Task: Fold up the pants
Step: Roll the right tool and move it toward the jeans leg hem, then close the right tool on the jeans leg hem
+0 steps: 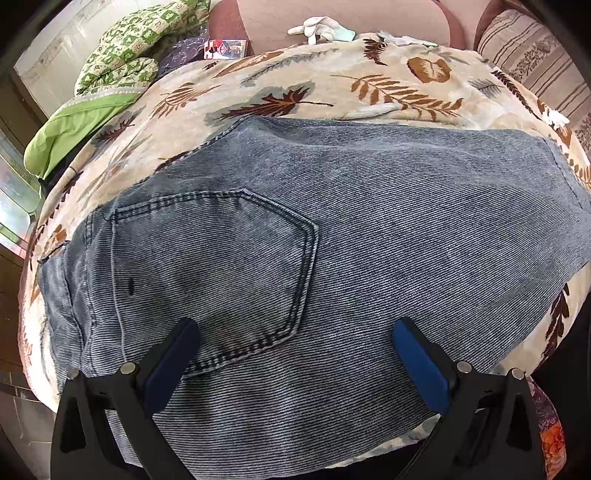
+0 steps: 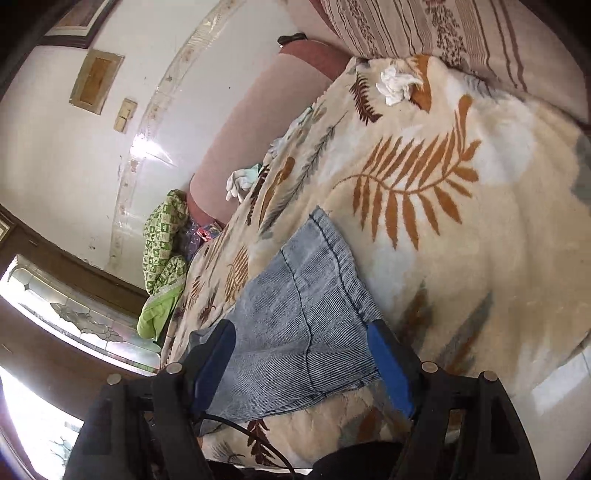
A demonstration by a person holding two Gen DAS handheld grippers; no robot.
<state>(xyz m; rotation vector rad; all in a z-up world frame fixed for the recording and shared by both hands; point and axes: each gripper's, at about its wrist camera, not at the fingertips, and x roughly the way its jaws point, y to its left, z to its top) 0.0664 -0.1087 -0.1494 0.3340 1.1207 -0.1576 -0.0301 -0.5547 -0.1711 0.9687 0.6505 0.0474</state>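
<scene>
Blue-grey denim pants lie flat on a leaf-patterned blanket, folded lengthwise, back pocket facing up, waistband at the left. My left gripper is open, its blue pads just above the seat area near the pocket, holding nothing. In the right wrist view the leg-hem end of the pants lies on the blanket. My right gripper is open, its fingers either side of the hem end, gripping nothing.
A green patterned quilt lies at the far left of the bed. White gloves and a crumpled white cloth lie on the blanket's far side. A striped pillow is at the right. A window is beyond the bed.
</scene>
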